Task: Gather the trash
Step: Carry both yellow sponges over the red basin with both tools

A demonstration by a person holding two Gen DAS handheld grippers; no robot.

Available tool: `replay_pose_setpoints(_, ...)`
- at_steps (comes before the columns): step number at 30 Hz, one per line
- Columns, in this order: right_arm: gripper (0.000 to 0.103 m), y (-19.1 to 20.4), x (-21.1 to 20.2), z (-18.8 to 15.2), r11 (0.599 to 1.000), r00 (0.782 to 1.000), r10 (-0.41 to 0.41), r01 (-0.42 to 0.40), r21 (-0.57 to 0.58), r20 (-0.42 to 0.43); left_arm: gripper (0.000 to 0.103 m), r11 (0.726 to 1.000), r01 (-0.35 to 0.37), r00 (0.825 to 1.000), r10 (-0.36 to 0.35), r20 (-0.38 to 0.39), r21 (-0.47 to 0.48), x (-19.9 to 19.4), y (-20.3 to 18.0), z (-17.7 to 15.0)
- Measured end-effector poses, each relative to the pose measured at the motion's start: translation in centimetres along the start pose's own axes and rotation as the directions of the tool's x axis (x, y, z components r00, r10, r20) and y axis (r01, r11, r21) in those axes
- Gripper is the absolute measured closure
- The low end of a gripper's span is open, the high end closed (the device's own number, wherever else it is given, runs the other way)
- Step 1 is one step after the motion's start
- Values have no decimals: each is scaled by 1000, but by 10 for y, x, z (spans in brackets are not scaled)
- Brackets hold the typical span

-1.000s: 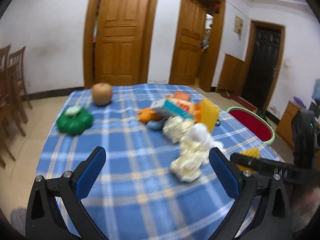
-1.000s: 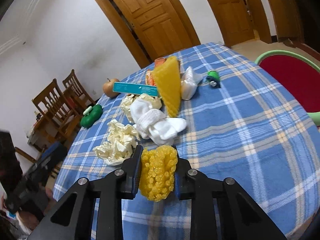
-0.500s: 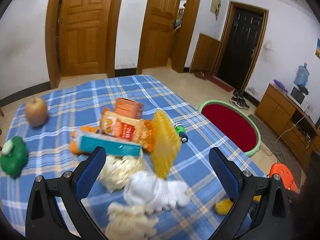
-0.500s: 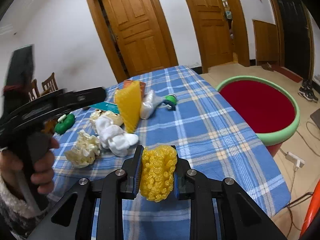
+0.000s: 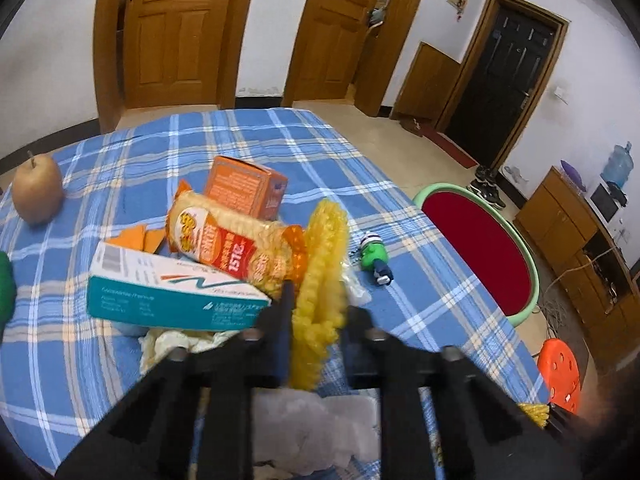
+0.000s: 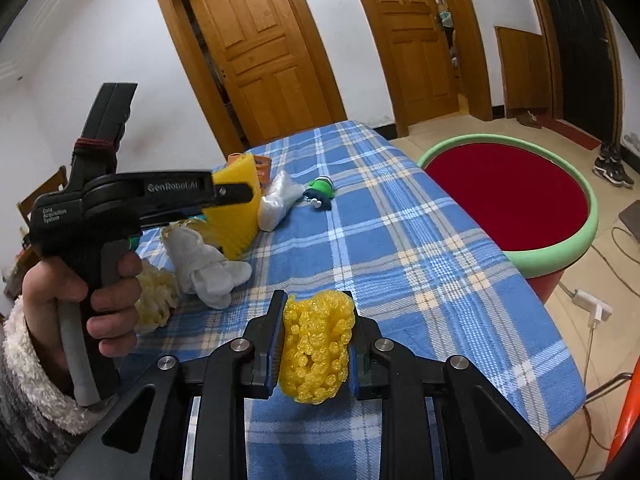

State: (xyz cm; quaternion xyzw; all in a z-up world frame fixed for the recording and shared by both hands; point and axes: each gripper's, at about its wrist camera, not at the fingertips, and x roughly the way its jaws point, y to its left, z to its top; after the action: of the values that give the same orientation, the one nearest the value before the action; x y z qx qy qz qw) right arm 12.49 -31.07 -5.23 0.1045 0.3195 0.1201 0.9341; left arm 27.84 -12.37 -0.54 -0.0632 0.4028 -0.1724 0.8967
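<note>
- Half a second ago the left hand-held gripper stood spread wide above the pile; now its fingers have closed on the upright yellow foam sheet, pinching its lower edge
- Gripped low, probably because the sheet stands on edge against the snack packet and teal box, leaving only that edge free
- Right hand-held gripper stays pressed onto a wad of yellow bubble wrap, held off the counter near its edge
- Red tub with green rim sits just beside the counter, likely the bin, so the wad is carried on that side
</note>
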Motion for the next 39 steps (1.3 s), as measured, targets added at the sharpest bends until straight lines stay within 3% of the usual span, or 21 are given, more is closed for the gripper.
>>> replay_pose_setpoints(11,80,-2,-9,10,999,1000,20,-20,38,9,93,998,65,992,-66,107,5,-50,1,3)
replay_pose_setpoints(18,82,12,-36,37,1000,995,-16,18,-18,94,93,990,137,975,-139,175,25,-93,1,10)
replay_pose_setpoints(27,82,36,-57,59,990,980,-59,83,-117,191,93,991,125,975,-132,177,52,-101,3,-1)
replay_pose_setpoints(30,82,39,-57,60,989,979,-53,78,-126,195,93,988,147,970,-154,190,50,-104,5,-5)
replay_pose_setpoints(34,82,45,-59,58,979,970,-81,120,-165,228,93,987,116,963,-139,230,109,-109,-3,-11)
replay_pose_setpoints(39,85,35,-54,58,982,970,-97,130,-136,225,93,982,116,954,-153,258,151,-113,-13,-14)
